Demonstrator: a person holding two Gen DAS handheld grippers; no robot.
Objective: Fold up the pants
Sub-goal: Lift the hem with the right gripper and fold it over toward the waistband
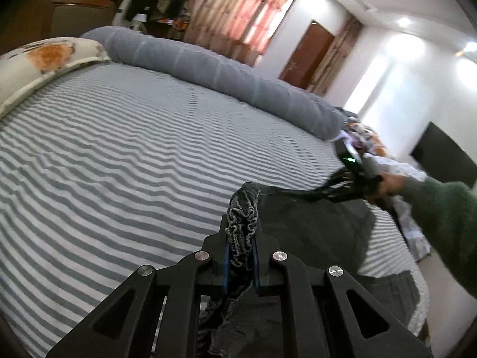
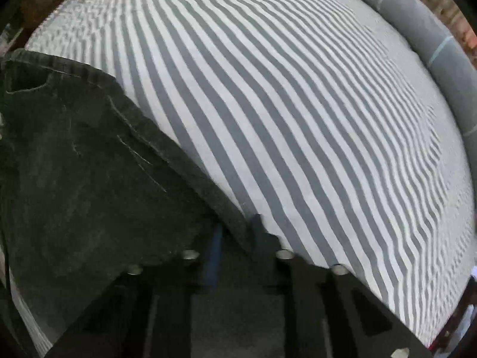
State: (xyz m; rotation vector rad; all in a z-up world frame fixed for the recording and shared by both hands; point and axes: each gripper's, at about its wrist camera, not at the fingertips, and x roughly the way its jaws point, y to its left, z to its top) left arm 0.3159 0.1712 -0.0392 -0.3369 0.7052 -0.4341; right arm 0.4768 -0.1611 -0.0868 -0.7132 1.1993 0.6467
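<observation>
Dark grey pants [image 1: 313, 232] hang between my two grippers above a bed with a grey-and-white striped sheet [image 1: 119, 149]. My left gripper [image 1: 241, 238] is shut on the bunched elastic waistband [image 1: 243, 208]. In the left wrist view, my right gripper [image 1: 342, 185] is at the right, held by a hand in a green sleeve, gripping the pants' other edge. In the right wrist view, my right gripper [image 2: 238, 232] is shut on the hemmed edge of the pants [image 2: 89, 164], which drape to the left over its left finger.
A long grey bolster [image 1: 223, 71] lies along the far side of the bed; it also shows in the right wrist view [image 2: 432, 44]. A floral pillow [image 1: 44, 59] is at the left. A pile of clothes [image 1: 372, 140] sits by the bed's far right corner.
</observation>
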